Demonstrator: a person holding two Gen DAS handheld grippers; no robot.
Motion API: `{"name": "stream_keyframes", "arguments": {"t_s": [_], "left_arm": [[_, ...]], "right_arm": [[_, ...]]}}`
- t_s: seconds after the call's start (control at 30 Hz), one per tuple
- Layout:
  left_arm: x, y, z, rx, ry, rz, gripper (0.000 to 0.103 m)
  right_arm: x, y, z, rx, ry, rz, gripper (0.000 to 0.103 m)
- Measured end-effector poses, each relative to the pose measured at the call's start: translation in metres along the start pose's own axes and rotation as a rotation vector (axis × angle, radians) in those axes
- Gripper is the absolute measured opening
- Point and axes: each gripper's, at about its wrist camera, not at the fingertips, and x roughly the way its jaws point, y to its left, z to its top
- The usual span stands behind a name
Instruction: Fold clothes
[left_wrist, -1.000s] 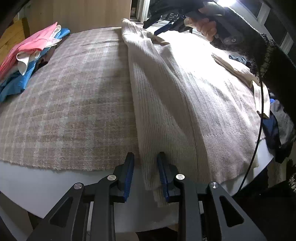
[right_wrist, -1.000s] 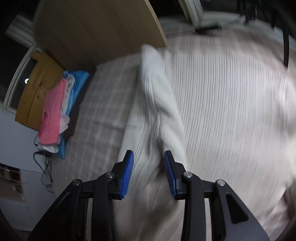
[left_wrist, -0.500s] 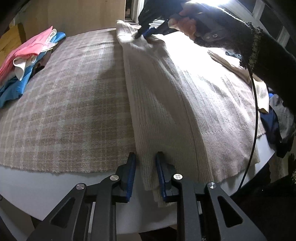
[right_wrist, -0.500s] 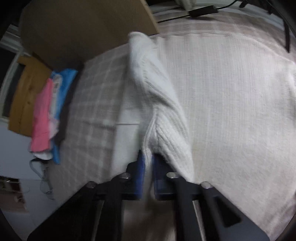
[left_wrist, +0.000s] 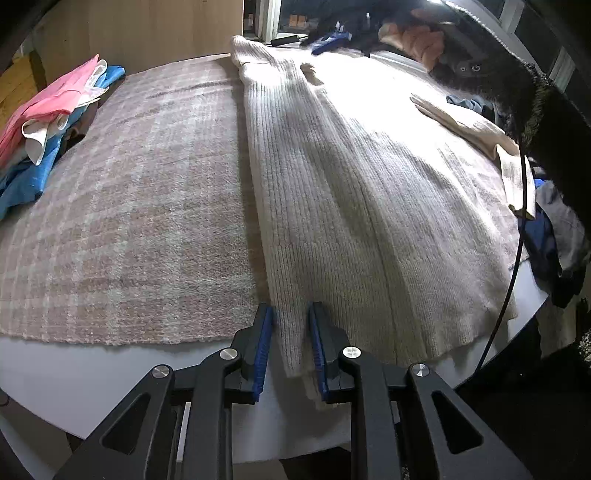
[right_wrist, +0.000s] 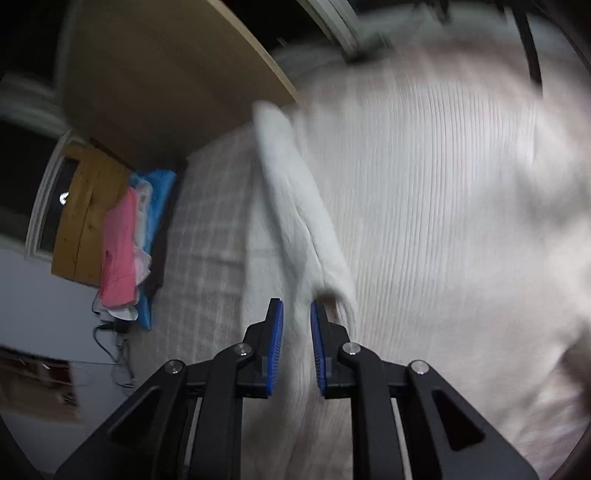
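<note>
Left gripper (left_wrist: 290, 345) straddles sweater (left_wrist: 351, 192) hem; right gripper (right_wrist: 295, 345) opening around its fold

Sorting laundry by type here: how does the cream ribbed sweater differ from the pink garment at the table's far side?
The cream ribbed sweater lies spread long and flat across the plaid blanket; the pink garment sits bunched on a pile atop blue cloth. The sweater shows knit ribs; the pink garment looks smooth. The sweater's hem lies between the left gripper pads; nothing grips the pink garment. Both rest on the table.
</note>
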Motion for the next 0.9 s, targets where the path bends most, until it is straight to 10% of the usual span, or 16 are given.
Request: {"name": "stream_keyframes", "arguments": {"t_s": [0.1, 0.2, 0.4, 0.47, 0.7, 0.9], "left_arm": [[0.001, -0.001, 0.002, 0.009, 0.009, 0.004, 0.019], [0.003, -0.003, 0.005, 0.018, 0.016, 0.009, 0.019], [0.006, 0.003, 0.006, -0.027, 0.019, -0.017, 0.019], [0.006, 0.003, 0.006, -0.031, 0.019, -0.017, 0.020], [0.007, 0.003, 0.009, -0.022, 0.021, -0.004, 0.023], [-0.015, -0.003, 0.018, -0.045, -0.071, -0.035, 0.018]], "right_arm": [[-0.005, 0.026, 0.027, -0.130, -0.095, -0.105, 0.060], [0.017, 0.041, 0.056, -0.215, -0.165, -0.180, 0.061], [0.080, 0.053, 0.089, -0.236, -0.105, -0.090, 0.024], [0.106, 0.055, 0.091, -0.295, -0.067, -0.195, 0.011], [0.091, 0.029, 0.106, -0.159, -0.084, -0.233, 0.020], [0.051, 0.044, 0.065, -0.228, -0.053, -0.084, 0.020]]}}
